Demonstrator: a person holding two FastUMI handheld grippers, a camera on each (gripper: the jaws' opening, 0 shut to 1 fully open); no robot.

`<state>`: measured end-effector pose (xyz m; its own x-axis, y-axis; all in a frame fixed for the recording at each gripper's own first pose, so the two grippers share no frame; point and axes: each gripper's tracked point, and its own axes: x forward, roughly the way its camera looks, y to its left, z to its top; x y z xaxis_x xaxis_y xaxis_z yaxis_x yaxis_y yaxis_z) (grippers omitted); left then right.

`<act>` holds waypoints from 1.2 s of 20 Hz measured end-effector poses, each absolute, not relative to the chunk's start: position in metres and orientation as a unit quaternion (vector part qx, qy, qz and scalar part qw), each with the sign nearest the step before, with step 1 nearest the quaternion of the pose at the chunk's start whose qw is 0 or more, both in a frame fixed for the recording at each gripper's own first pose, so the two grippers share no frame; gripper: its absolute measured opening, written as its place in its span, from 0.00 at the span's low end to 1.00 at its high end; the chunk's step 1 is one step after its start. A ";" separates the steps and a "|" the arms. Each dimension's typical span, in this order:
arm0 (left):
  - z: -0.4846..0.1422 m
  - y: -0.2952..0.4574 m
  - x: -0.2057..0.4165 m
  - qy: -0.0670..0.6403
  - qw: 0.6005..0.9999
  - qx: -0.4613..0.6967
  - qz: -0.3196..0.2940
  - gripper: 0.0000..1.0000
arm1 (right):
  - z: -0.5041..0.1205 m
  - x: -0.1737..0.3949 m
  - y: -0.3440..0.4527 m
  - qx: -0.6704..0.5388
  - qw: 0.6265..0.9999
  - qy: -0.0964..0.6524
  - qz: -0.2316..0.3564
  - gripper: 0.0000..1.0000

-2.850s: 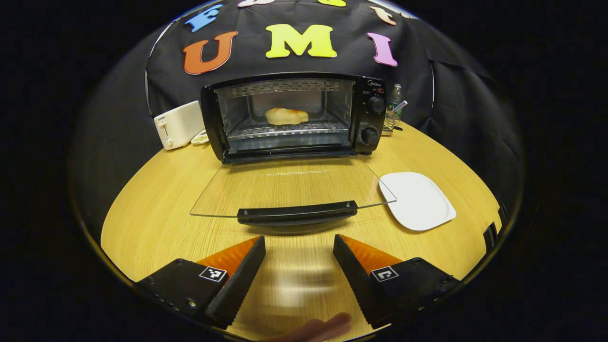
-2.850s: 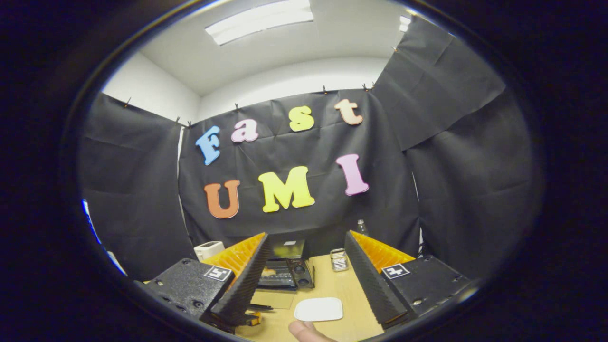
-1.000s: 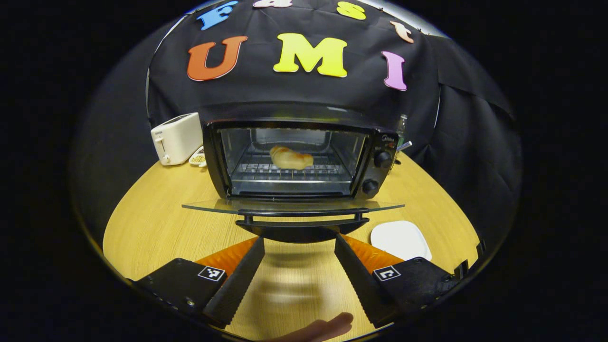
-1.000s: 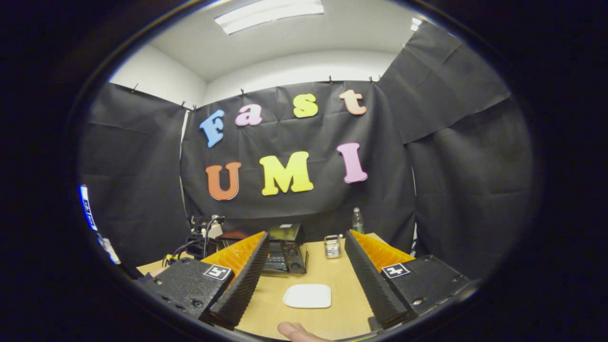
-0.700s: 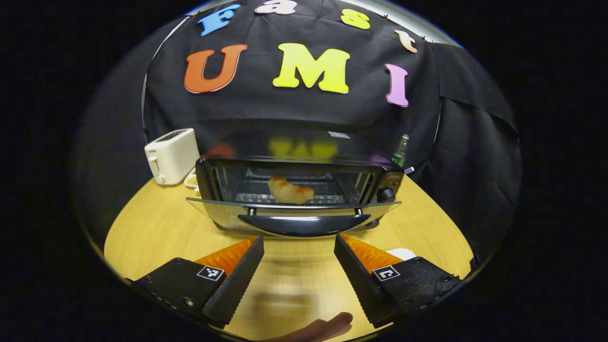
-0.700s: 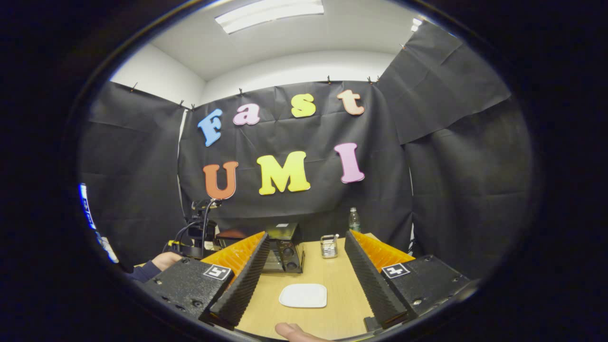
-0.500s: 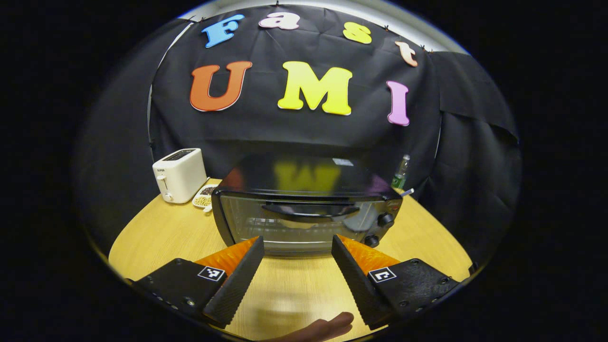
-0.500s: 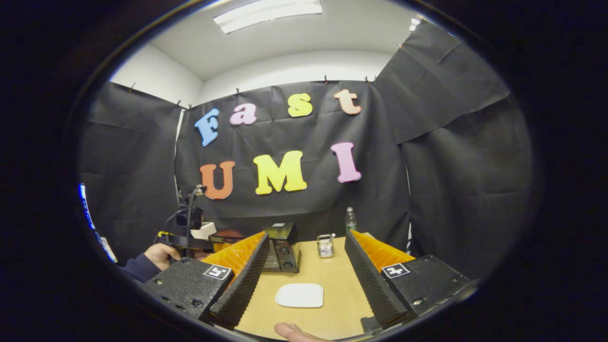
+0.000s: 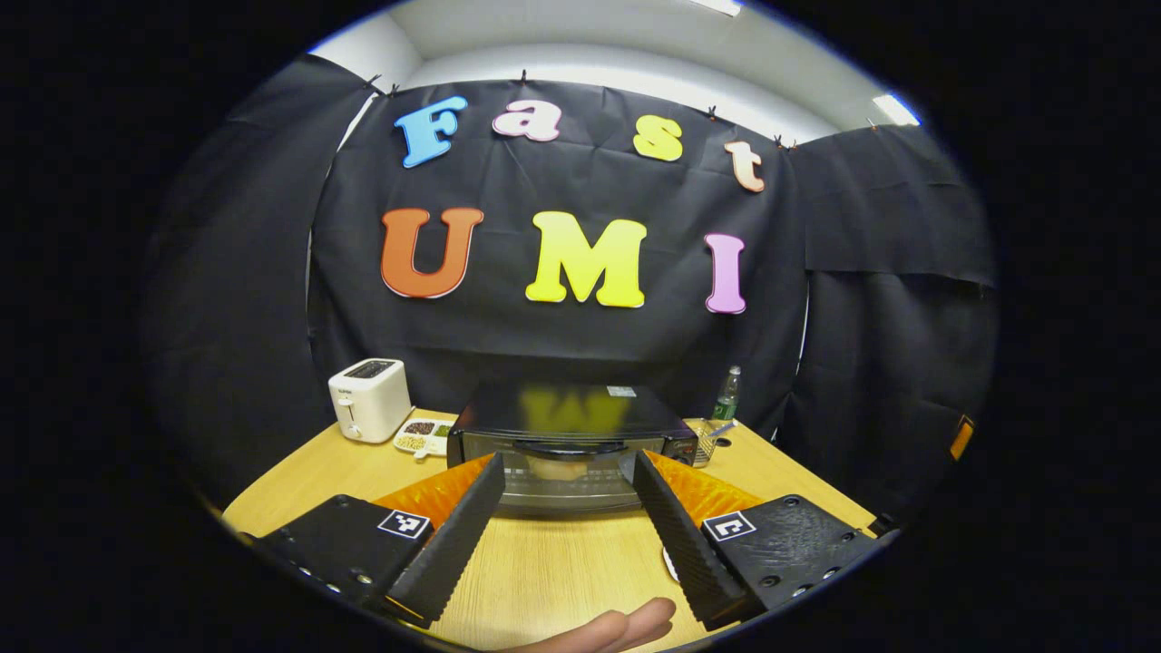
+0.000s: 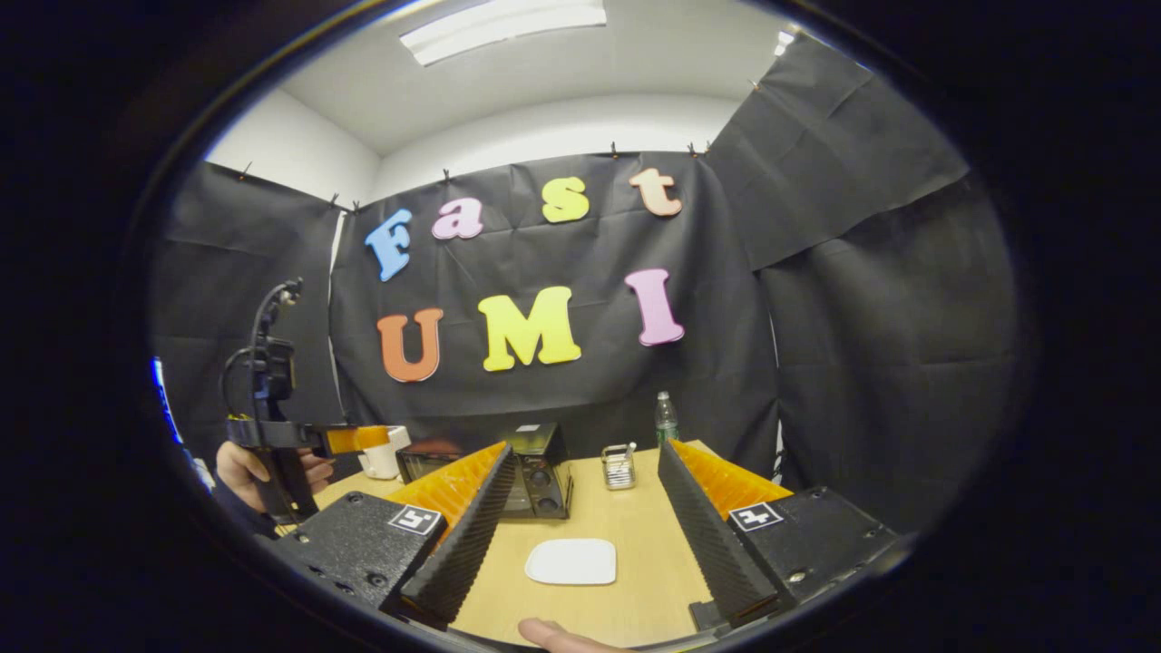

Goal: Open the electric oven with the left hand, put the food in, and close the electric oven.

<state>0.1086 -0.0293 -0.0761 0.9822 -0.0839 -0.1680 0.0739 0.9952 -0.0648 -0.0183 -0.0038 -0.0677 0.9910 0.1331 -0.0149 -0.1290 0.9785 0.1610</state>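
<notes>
Left gripper view: left gripper (image 9: 567, 508) held up off the table (image 9: 553, 567), fingers spread wide, nothing between them. Electric oven (image 9: 570, 444) sits mid-table straight ahead, well apart from the fingertips. Door looks shut, upright against the front; its dark bar handle (image 9: 570, 448) runs across the top of the glass. Food (image 9: 558, 469) only a pale blur behind the glass, apparently on the rack inside; shape not readable. Toaster (image 9: 370, 412) and a small snack dish (image 9: 421, 437) stand left of the oven, a bottle (image 9: 726, 399) to its right rear. A fingertip of the holding hand (image 9: 617, 626) shows at the bottom edge.

Handling, as judgement: door is glass on a bottom hinge, stiff and fragile at the pane; the bar handle is the only sensible hold. Oven body looks heavy enough not to slide. Task reads as essentially finished.

Right gripper view: right gripper (image 10: 580, 508) fingers likewise spread, empty, high above the table. White plate (image 10: 571, 561) lies bare between them, near side. The oven is seen from its knob end, partly hidden behind one finger (image 10: 463, 526); the door face can't be checked here. A small wire caddy (image 10: 619, 465) stands beside it. At far left, the other gripper held in a hand (image 10: 240, 467), lifted clear of the oven; its jaw state too small to tell from this side.
</notes>
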 end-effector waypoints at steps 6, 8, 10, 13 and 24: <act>-0.037 -0.026 0.058 0.032 0.999 0.002 -0.020 0.93 | -0.061 -0.026 -0.005 0.077 0.995 0.003 0.063 0.96; -0.032 -0.022 0.042 0.017 1.000 0.001 -0.010 0.94 | -0.061 -0.028 -0.003 0.076 0.995 0.004 0.064 0.96; -0.029 -0.023 0.026 0.005 1.000 0.010 -0.007 0.93 | -0.059 -0.029 -0.002 0.073 0.995 0.003 0.064 0.96; -0.033 -0.026 0.003 -0.004 1.000 0.022 -0.005 0.94 | -0.057 -0.029 -0.001 0.065 0.996 0.004 0.062 0.96; -0.043 -0.042 -0.040 -0.012 0.999 0.032 -0.014 0.96 | -0.067 -0.033 0.005 0.068 0.994 0.026 0.076 0.96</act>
